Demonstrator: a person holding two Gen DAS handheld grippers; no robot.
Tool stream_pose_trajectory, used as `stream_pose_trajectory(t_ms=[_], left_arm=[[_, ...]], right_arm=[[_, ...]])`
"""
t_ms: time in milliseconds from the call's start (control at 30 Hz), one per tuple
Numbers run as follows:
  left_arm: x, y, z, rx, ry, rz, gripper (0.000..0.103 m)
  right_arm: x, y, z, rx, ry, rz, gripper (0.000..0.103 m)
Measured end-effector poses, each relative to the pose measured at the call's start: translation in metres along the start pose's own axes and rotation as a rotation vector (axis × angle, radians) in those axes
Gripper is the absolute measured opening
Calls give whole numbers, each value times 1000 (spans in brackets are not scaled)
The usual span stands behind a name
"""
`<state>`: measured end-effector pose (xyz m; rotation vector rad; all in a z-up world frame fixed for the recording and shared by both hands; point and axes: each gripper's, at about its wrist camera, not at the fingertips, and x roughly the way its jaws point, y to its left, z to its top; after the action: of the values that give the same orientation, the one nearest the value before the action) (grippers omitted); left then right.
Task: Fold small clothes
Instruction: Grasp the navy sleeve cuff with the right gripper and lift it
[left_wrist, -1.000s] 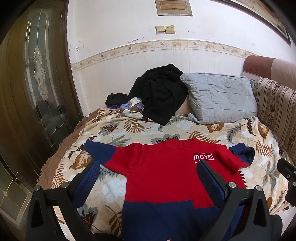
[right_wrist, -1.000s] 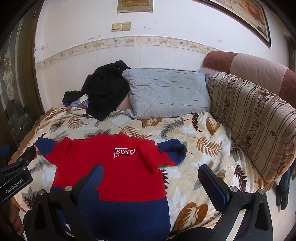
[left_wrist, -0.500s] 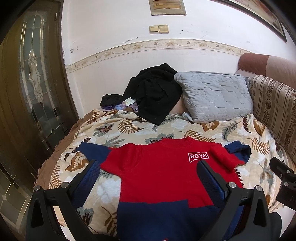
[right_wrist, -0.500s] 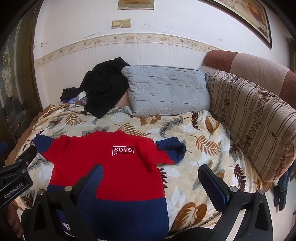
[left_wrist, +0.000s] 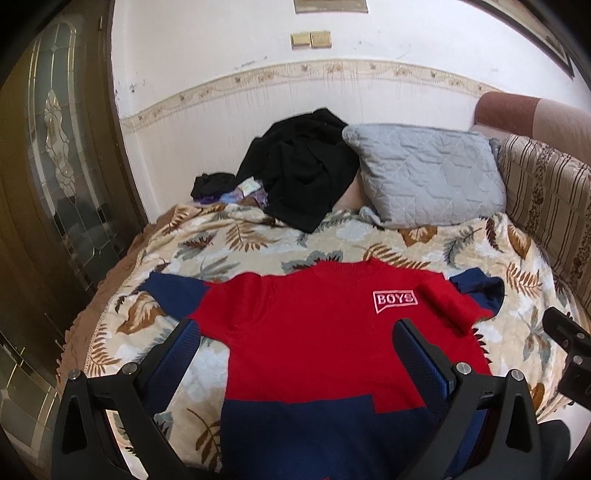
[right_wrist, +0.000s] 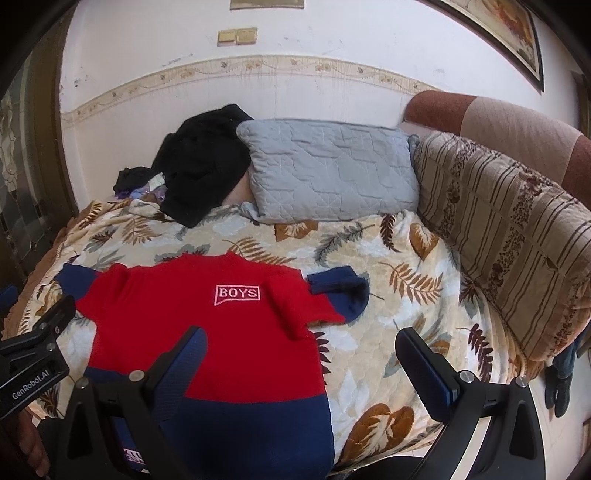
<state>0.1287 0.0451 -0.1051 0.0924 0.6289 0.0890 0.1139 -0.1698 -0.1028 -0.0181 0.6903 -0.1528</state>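
Note:
A small red sweater (left_wrist: 314, 332) with navy cuffs, a navy hem and a pink "BOYS" patch lies flat, front up, on a leaf-patterned blanket (left_wrist: 229, 251). Its left sleeve is spread out; its right sleeve (right_wrist: 332, 291) is bunched with the navy cuff curled. My left gripper (left_wrist: 295, 354) hovers open above the sweater's lower body, holding nothing. My right gripper (right_wrist: 301, 362) is open too, over the sweater's right hem edge (right_wrist: 258, 417) and the blanket. In the right wrist view the left gripper's black body (right_wrist: 33, 365) shows at the left edge.
A grey quilted pillow (left_wrist: 424, 177) and a heap of black clothes (left_wrist: 303, 173) lie at the bed's far end against the wall. A striped sofa back (right_wrist: 509, 236) bounds the right side. A dark glass-panelled door (left_wrist: 55, 166) stands to the left.
Both grippers have drifted slightly, so the sweater sits a little lower and more to the left in the views. Nothing was grasped; the sweater has not moved.

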Motion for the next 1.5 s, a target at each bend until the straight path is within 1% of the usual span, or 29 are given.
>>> stream_pose_trajectory(t_ms=[200,333,400,467,600,733,867,933,1000,1100,1167,1200,1300,1367,1400,1500], left_arm=[[34,-1,-10,-23,99,-35,103],[49,-9,-15,-31,154,-69,103],[55,-14,-17,-27,186,-92,103],[62,-18,-21,-40,233,-120,103],[73,-21,-27,-64,290,-160,103],[82,-28,-24,-45,295,-164,103],[103,-37,-10,-14,270,-142,103],[118,-39,-1,-14,265,-139,103],[137,-42,5,-28,255,-139,103],[163,-48,7,-34,247,-129,103],[174,-52,4,-31,229,-112,103],[179,-53,1,-28,218,-103,103],[190,-55,-8,-11,196,-109,103],[196,-54,-9,-2,203,-115,103],[196,-51,-8,-5,196,-122,103],[198,-44,-7,-12,171,-121,103]], right_arm=[[28,-9,-6,17,53,-31,103],[35,-15,-8,32,67,-38,103],[38,-20,-9,44,72,-38,103],[42,-26,-11,58,81,-35,103],[53,-43,-11,98,91,-15,103],[77,-74,-10,184,115,59,103],[118,-111,-10,296,152,178,103],[144,-135,-11,407,178,238,103],[168,-159,-14,542,180,292,103],[202,-176,-16,684,207,361,102],[220,-177,-15,726,221,396,97],[232,-173,-12,720,229,408,96],[264,-162,-4,673,242,374,90],[287,-158,-2,657,263,360,80],[296,-159,-4,652,277,346,78],[329,-152,-5,615,343,299,61]])
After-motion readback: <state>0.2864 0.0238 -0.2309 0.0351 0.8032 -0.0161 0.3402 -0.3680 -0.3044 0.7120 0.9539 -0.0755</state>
